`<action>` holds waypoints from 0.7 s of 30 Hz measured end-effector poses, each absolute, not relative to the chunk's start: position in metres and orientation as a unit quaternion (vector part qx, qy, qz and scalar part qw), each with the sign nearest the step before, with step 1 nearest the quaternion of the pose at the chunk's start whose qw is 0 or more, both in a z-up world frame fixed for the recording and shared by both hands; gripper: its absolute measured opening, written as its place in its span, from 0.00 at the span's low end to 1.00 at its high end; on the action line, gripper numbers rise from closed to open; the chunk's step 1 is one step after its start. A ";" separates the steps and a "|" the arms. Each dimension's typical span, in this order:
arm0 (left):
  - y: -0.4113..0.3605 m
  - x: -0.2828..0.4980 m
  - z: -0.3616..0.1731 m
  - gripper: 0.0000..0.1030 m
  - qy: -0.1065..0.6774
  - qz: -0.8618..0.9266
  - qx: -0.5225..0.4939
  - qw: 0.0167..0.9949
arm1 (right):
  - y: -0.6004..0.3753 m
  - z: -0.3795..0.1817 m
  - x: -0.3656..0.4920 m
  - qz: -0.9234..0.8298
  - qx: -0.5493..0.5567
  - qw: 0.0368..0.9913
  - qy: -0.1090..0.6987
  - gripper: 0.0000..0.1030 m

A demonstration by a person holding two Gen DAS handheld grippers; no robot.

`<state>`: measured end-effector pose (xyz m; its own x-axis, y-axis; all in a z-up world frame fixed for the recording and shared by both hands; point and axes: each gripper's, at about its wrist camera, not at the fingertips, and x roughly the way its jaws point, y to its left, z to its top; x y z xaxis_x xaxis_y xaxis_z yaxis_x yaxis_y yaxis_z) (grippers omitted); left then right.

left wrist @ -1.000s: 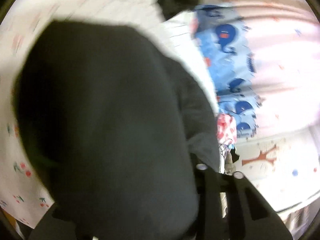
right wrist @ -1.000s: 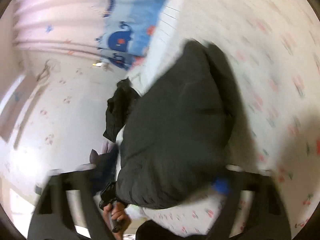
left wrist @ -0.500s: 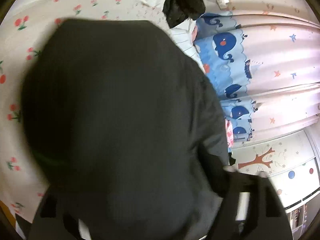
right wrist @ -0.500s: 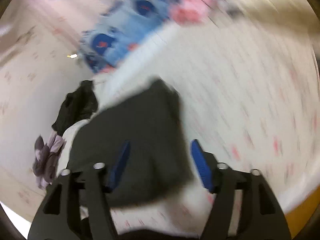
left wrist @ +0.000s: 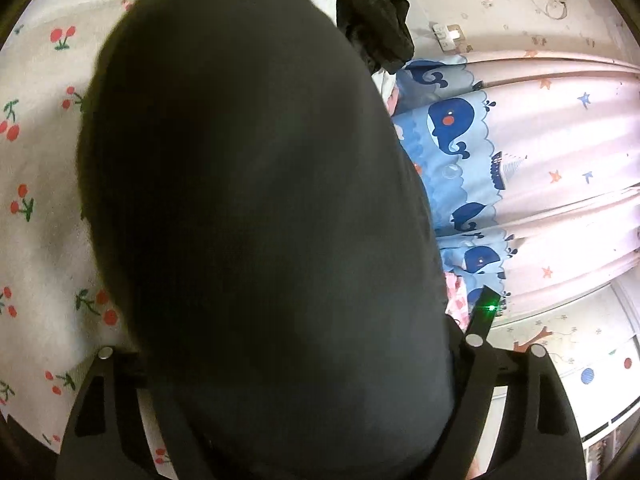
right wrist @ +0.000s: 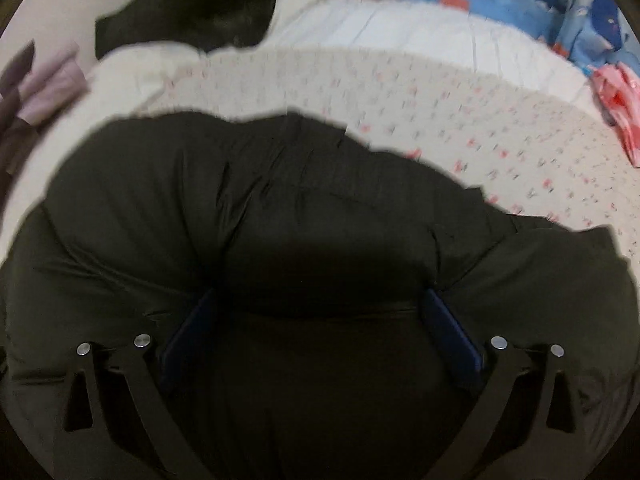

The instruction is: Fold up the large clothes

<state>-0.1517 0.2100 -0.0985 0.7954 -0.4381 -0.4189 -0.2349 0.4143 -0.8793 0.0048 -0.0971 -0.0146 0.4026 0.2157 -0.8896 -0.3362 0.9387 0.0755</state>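
A large dark puffy garment [left wrist: 256, 216] fills most of the left wrist view and lies on a cherry-print bed sheet [left wrist: 36, 184]. It drapes over my left gripper [left wrist: 296, 360] and hides the fingertips, so the jaws cannot be read. In the right wrist view the same dark garment [right wrist: 280, 200] bulges between the blue pads [right wrist: 452, 332] of my right gripper [right wrist: 320, 312], which stands wide open and pressed down onto the fabric.
A second black garment [right wrist: 200, 8] lies at the far edge of the bed, also in the left wrist view [left wrist: 376, 24]. A whale-print curtain [left wrist: 520, 168] hangs to the right. Purple cloth [right wrist: 36, 92] and a pink item [right wrist: 620, 108] lie at the bed's sides.
My right gripper let the garment go, swung round and came down open onto it. My left gripper moved closer, and the garment now covers more of its view.
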 end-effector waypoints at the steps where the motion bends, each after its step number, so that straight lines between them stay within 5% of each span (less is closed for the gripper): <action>1: 0.211 -0.152 -0.099 0.77 0.313 -0.066 -0.540 0.778 | -0.099 -0.011 0.003 0.168 -0.061 0.831 0.527 0.94; 6: 0.219 -0.154 -0.100 0.78 0.304 -0.075 -0.566 0.763 | -0.107 0.044 -0.046 0.177 -0.091 0.865 0.461 0.94; 11: 0.218 -0.151 -0.099 0.78 0.314 -0.061 -0.571 0.756 | -0.101 0.003 -0.064 0.179 -0.153 0.839 0.490 0.94; 17: 0.230 -0.154 -0.099 0.78 0.318 -0.067 -0.589 0.740 | -0.106 0.054 -0.101 0.195 -0.132 0.865 0.443 0.94; 21: 0.200 -0.146 -0.104 0.78 0.321 -0.060 -0.559 0.762 | -0.098 0.011 -0.127 0.205 -0.194 0.835 0.472 0.94</action>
